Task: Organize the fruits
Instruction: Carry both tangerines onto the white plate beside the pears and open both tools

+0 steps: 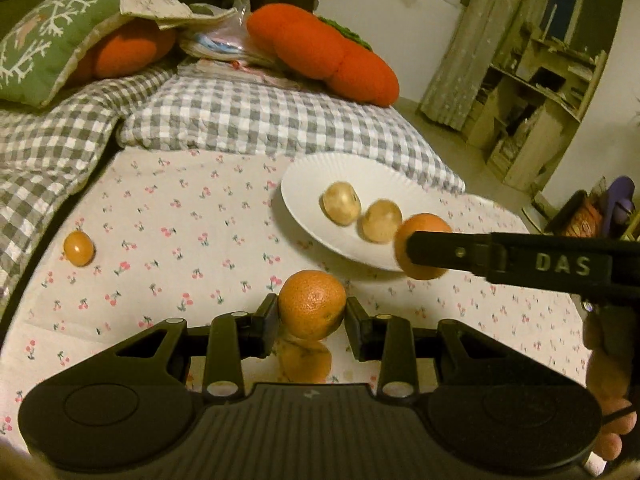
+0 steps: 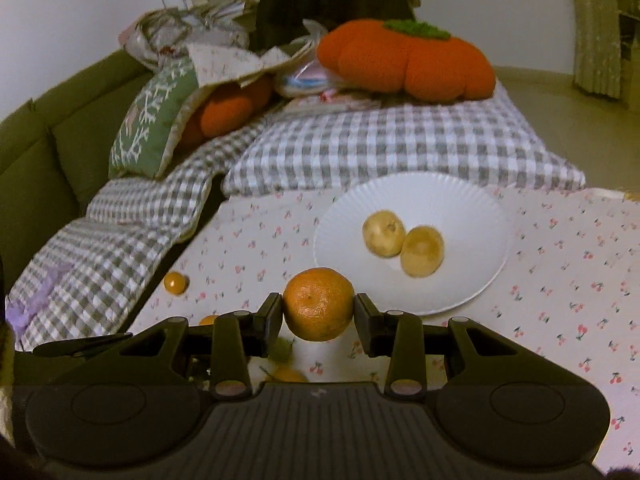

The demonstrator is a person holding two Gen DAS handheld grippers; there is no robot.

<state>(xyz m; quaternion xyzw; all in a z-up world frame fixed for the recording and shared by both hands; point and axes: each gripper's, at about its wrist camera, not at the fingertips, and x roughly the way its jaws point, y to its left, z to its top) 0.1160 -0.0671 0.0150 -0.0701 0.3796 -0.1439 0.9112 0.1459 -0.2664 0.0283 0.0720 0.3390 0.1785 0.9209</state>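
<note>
My left gripper [image 1: 312, 316] is shut on an orange [image 1: 312, 304], held above the cherry-print cloth. My right gripper [image 2: 318, 314] is shut on a second orange [image 2: 319, 303]; in the left wrist view that orange [image 1: 418, 232] hangs at the near rim of the white plate [image 1: 304, 200], gripped by the right gripper's black finger [image 1: 440, 250]. The plate [image 2: 460, 280] holds two pale yellow-brown fruits [image 2: 384, 233] [image 2: 423, 251]. A small orange fruit [image 1: 79, 248] lies alone on the cloth at the left, also seen in the right wrist view [image 2: 176, 282].
Grey checked quilts [image 1: 256, 120] lie behind the plate. Orange pumpkin cushions [image 1: 324, 52] and a green cushion [image 1: 48, 44] sit beyond. An olive sofa [image 2: 48, 152] is at the left. Shelves [image 1: 536, 92] stand at the far right.
</note>
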